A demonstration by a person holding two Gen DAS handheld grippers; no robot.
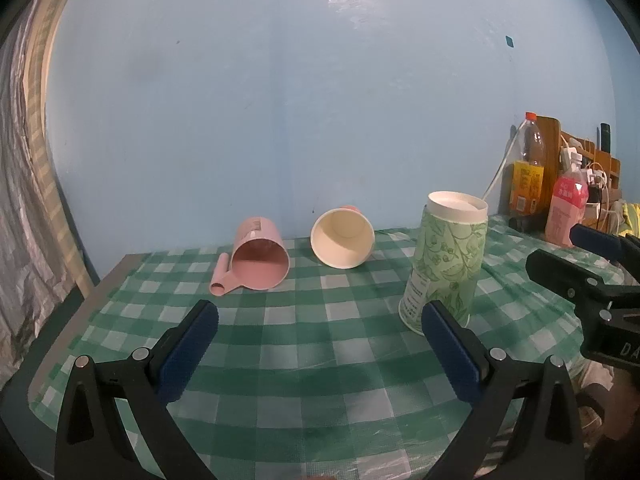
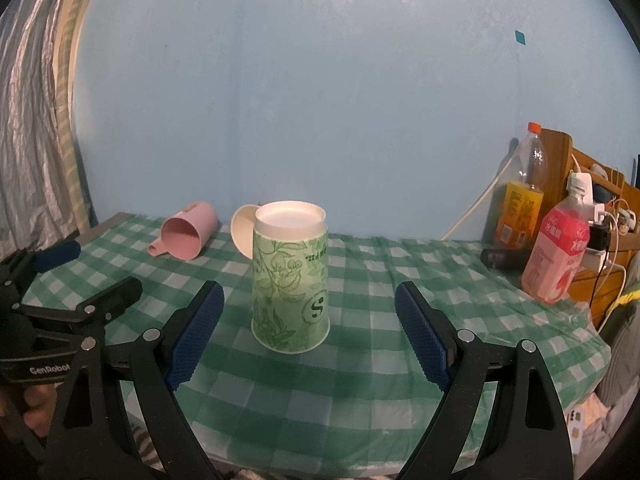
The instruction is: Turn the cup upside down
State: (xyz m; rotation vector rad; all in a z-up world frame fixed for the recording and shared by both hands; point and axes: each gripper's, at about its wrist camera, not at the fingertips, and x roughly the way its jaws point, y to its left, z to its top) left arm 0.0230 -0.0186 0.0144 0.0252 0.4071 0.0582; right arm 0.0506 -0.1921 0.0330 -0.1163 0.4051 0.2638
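Note:
A green floral paper cup (image 2: 291, 280) stands upside down on the checked tablecloth, its white base on top; it also shows in the left wrist view (image 1: 446, 266). A white paper cup (image 1: 342, 238) lies on its side behind it, mouth toward me, partly hidden in the right wrist view (image 2: 242, 230). A pink handled mug (image 1: 256, 258) lies on its side at the left, also in the right wrist view (image 2: 186, 236). My right gripper (image 2: 310, 332) is open and empty, just in front of the green cup. My left gripper (image 1: 320, 346) is open and empty, left of that cup.
The table (image 2: 360, 380) wears a green-and-white checked cloth against a blue wall. At the right stand an orange-capped bottle (image 2: 522, 196), a pink bottle (image 2: 558, 248) and a wooden rack with cables (image 2: 600, 200). A curtain (image 2: 32, 120) hangs at the left.

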